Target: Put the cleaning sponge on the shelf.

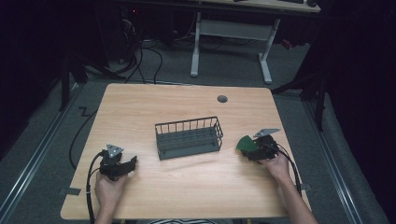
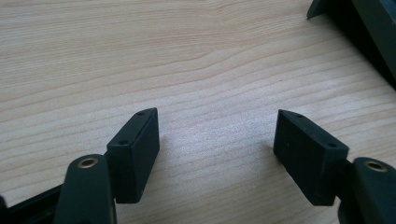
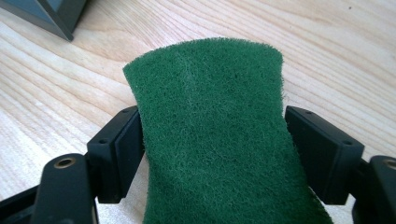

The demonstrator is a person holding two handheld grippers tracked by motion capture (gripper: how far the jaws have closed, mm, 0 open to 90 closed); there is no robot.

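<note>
A green scouring pad [image 3: 219, 154] sits between the jaws of my right gripper [image 3: 212, 112], which is shut on it; the pad's edges pinch in where the jaws press. In the high view the pad [image 1: 244, 143] sticks out leftward from the right gripper [image 1: 252, 150], a short way right of a dark wire basket [image 1: 187, 124]. My left gripper [image 2: 215, 113] is open just above bare wood, with nothing between its jaws. From above, the left gripper [image 1: 132, 163] is near the table's front left, pointing toward the basket.
The basket stands empty at the table's middle; its corner shows in the left gripper view [image 2: 369, 28] and in the right gripper view [image 3: 51, 11]. A round cable hole [image 1: 222, 99] lies at the far side. Another desk's white legs [image 1: 266, 60] stand beyond.
</note>
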